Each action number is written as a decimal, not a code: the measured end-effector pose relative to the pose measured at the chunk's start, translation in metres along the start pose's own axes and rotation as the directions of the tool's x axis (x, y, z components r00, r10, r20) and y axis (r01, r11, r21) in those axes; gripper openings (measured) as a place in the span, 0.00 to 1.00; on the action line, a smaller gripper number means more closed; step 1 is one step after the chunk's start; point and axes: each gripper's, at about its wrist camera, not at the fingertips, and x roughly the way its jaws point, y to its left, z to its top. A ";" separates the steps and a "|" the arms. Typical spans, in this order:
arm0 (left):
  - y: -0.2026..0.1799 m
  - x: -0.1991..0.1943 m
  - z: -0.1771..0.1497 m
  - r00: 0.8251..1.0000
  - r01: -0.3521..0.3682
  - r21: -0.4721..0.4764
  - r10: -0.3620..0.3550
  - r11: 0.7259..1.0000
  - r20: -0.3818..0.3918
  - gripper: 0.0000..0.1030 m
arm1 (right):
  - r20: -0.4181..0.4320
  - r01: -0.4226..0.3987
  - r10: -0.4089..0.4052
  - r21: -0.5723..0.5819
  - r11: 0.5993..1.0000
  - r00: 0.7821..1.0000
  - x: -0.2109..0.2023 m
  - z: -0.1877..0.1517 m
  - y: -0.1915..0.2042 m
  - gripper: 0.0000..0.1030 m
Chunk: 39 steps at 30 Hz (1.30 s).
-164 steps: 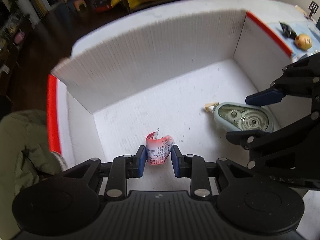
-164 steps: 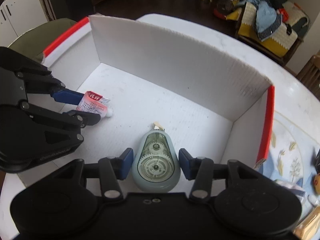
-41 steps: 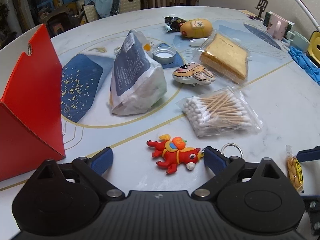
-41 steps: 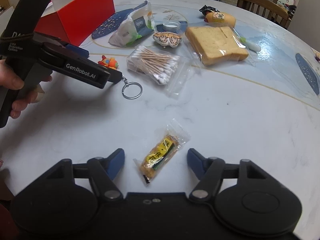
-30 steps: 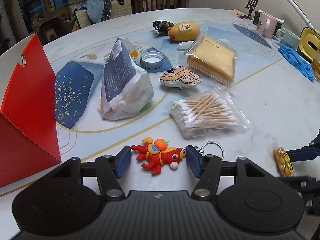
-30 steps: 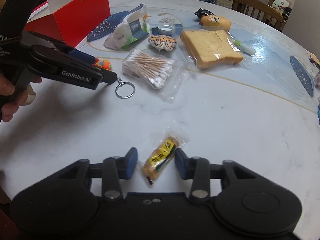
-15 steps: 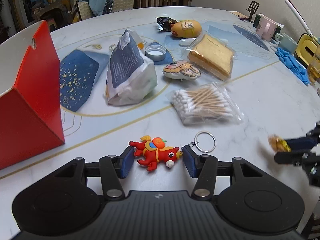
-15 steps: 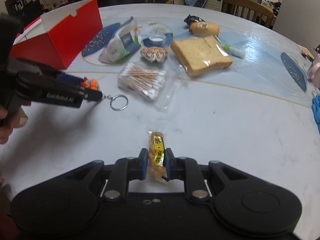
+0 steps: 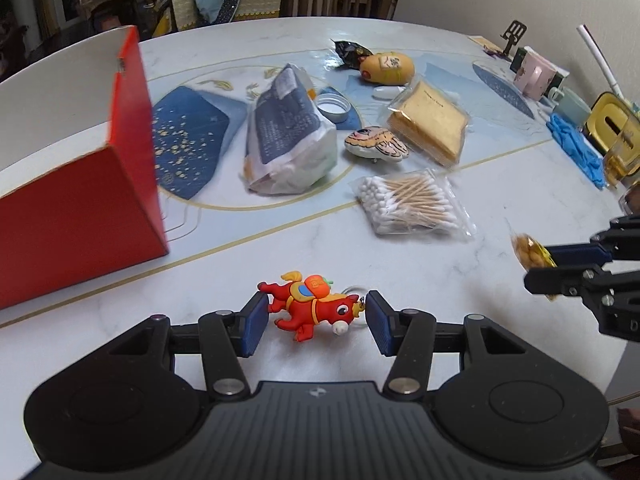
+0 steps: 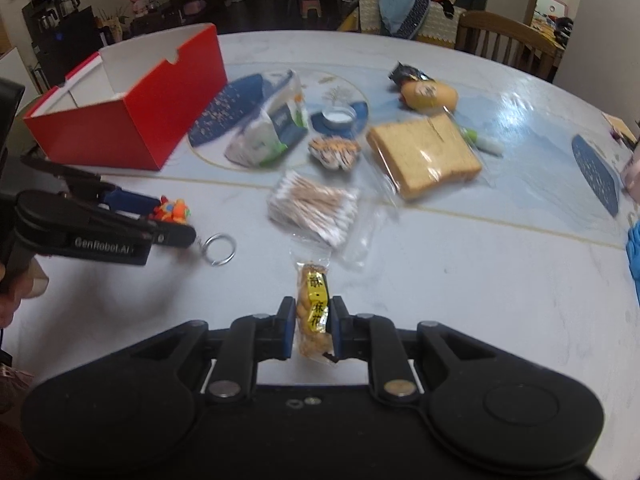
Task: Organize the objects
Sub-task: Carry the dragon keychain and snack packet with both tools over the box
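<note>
My left gripper [image 9: 314, 322] is shut on a red and orange horse keychain [image 9: 312, 310], held just above the table; its key ring [image 10: 218, 249] hangs to the right. My right gripper [image 10: 313, 326] is shut on a small yellow snack packet [image 10: 314, 308] and holds it off the table. The packet also shows in the left wrist view [image 9: 530, 250], in the right gripper's tip [image 9: 560, 264]. The red box [image 10: 132, 120] with a white inside stands open at the far left; it also shows in the left wrist view [image 9: 80, 200].
On the round marble table [image 10: 460, 272] lie a bag of cotton swabs [image 9: 408, 204], a white and blue pouch [image 9: 286, 132], a tiger-striped toy [image 9: 376, 144], wrapped toast [image 9: 430, 124], a metal tin lid [image 9: 332, 106] and a yellow toy [image 9: 386, 66]. Cups and blue gloves [image 9: 576, 148] sit at the far right.
Both grippers closed on their items and lifted them: the left on the horse keychain, the right on the snack packet. Both views have risen and drawn back from the table.
</note>
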 end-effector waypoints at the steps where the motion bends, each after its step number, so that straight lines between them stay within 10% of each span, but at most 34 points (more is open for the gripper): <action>1: 0.003 -0.004 0.000 1.000 0.003 -0.006 -0.003 1.000 0.002 0.50 | 0.007 -0.004 0.004 -0.007 1.000 1.000 -0.002 0.004 0.003 0.17; 39: 0.186 -0.144 0.075 0.986 -0.065 -0.082 0.076 0.995 0.146 0.50 | 0.144 -0.066 0.115 -0.305 0.950 0.983 0.004 0.184 0.158 0.17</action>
